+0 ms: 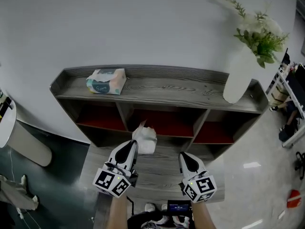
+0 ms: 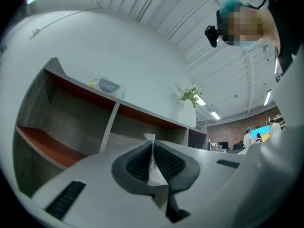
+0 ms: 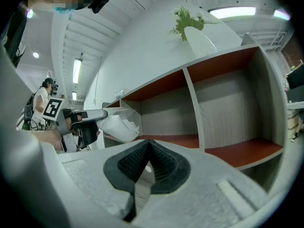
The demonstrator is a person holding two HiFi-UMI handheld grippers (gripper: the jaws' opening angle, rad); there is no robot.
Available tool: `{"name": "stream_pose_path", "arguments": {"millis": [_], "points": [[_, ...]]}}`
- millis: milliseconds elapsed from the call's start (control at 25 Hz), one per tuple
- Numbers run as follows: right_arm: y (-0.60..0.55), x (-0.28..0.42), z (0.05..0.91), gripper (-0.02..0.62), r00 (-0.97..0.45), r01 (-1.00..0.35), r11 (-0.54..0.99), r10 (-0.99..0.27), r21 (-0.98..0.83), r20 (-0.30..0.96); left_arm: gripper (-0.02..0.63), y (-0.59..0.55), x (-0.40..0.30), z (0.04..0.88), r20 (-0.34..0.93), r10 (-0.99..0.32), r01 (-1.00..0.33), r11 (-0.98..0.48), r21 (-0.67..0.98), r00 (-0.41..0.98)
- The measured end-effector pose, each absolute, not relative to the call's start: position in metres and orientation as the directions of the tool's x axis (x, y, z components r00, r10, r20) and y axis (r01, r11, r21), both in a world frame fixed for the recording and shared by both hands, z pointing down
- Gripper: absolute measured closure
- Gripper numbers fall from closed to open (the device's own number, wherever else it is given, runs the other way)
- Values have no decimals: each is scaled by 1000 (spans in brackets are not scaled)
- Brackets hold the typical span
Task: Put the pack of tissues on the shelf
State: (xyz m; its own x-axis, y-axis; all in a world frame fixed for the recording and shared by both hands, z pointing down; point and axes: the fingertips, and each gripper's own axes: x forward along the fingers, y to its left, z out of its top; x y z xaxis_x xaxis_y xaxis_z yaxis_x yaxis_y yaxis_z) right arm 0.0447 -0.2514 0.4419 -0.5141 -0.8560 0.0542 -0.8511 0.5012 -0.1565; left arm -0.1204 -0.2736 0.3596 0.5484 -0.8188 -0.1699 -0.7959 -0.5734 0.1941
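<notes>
1. Shelf. We see a grey wood-grain shelf unit [image 1: 167, 87] against a white wall. It has a raised rim at each end and three open compartments side by side, each with a red floor.

2. Task item. The pack of tissues [image 1: 106, 80], a soft teal-and-white pack, lies flat on the top board near the left end, above the left compartment. It is well apart from both grippers, and neither gripper touches it.

3. Other item on the top board. A white vase [image 1: 237, 75] stands at the right end and carries a green plant [image 1: 259, 35].

4. Left gripper [image 1: 134, 147]. The left gripper view shows the jaws closed tight on a thin white edge pinched between the ribbed pads. In the head view this edge belongs to a white crumpled wad [image 1: 145, 138] that projects from the tips. The wad is in front of the shelf, near the divider between the left and middle compartments. We cannot tell whether the wad is paper or thin film.

5. Right gripper [image 1: 184, 157]. The right gripper view shows the jaw tips meeting with nothing between the pads. The gripper faces the middle and right compartments. The left gripper and its wad appear at the left of that view.

6. Position of both grippers. They are side by side over a lower grey wood board [image 1: 159, 168] in front of the compartments.
</notes>
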Motion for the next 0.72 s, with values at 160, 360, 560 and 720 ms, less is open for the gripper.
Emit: {"name": "stream_pose_path", "arguments": {"millis": [160, 360, 560, 720], "points": [[-258, 50, 440, 591, -526, -843, 514, -849, -160, 48, 594, -277, -116, 360, -165, -826, -805, -562, 191, 538], [-264, 55, 439, 591, -530, -840, 516, -847, -168, 46, 594, -284, -110, 358, -166, -826, -807, -562, 180, 538], [-271, 61, 438, 591, -529, -841, 516, -848, -162, 47, 594, -291, -103, 359, -159, -825, -809, -563, 170, 542], [-277, 65, 441, 591, -517, -848, 503, -854, -170, 54, 594, -299, -102, 362, -158, -826, -808, -563, 176, 541]]}}
